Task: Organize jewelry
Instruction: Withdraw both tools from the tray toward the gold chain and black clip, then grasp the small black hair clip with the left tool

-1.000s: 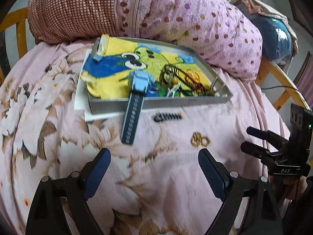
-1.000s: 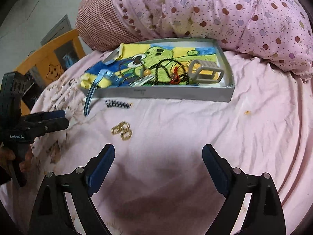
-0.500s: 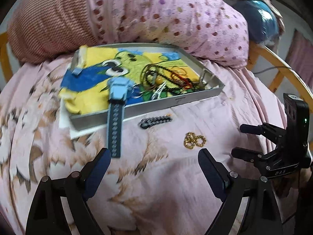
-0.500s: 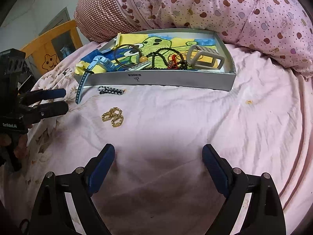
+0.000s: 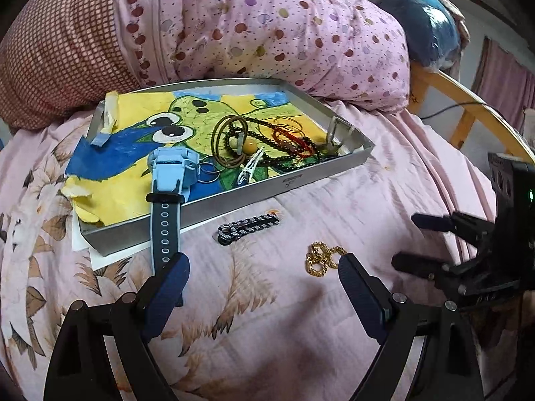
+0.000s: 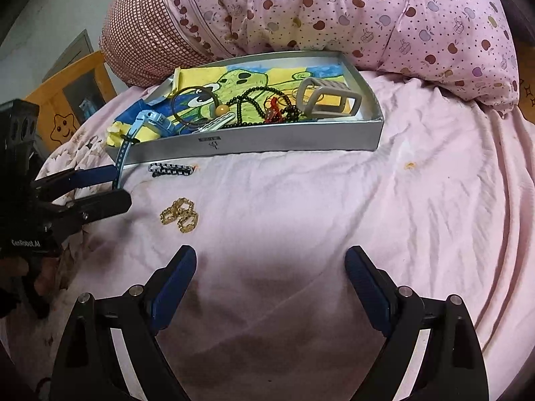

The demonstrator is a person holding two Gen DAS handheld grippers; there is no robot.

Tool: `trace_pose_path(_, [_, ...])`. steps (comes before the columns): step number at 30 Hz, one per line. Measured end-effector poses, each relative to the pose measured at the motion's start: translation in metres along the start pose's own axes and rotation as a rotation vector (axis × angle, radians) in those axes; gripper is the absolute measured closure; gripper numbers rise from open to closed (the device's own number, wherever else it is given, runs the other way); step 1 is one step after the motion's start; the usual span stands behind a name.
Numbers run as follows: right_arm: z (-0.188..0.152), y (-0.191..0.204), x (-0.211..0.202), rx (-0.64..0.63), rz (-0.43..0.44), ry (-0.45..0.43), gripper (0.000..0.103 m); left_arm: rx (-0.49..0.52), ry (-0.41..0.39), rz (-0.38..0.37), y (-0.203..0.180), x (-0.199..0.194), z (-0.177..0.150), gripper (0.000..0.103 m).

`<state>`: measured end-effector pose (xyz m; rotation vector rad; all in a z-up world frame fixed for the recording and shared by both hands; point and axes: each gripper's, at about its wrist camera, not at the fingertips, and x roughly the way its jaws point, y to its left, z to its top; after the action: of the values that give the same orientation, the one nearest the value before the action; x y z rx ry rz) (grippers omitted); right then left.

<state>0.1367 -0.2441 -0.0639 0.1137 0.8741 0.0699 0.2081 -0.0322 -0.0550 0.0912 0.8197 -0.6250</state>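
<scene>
A grey metal tray lined with a yellow cartoon drawing lies on the pink bed. It holds beads, hair ties, a clip and a beige buckle. A light blue watch hangs over the tray's front wall. On the sheet in front lie a black chain bracelet and a gold chain. My left gripper is open, the gold chain just ahead of its right fingertip. My right gripper is open over bare sheet.
A rolled pink dotted quilt and a checked pillow lie behind the tray. A yellow wooden bed rail runs around the edge. A blue bundle sits at the back right.
My left gripper has moved forward and to the right toward the chains, so tray and jewelry look closer. The right gripper has also crept forward. Both stay open.
</scene>
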Motion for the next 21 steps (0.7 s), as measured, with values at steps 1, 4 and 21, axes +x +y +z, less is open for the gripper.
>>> trace_pose_path(1, [0.000,0.001,0.001,0.004,-0.008,0.001,0.015,-0.012,-0.002,-0.005,0.001,0.001,0.000,0.013])
trace_pose_path(4, [-0.001,0.001,0.000,0.025,-0.020,0.000,0.015,-0.030,-0.008,-0.014,-0.001,0.002,0.000,0.013])
trace_pose_path(21, [-0.001,0.024,0.004,-0.058,0.000,-0.006,0.023,-0.071,0.025,-0.065,0.001,0.034,0.019,0.033])
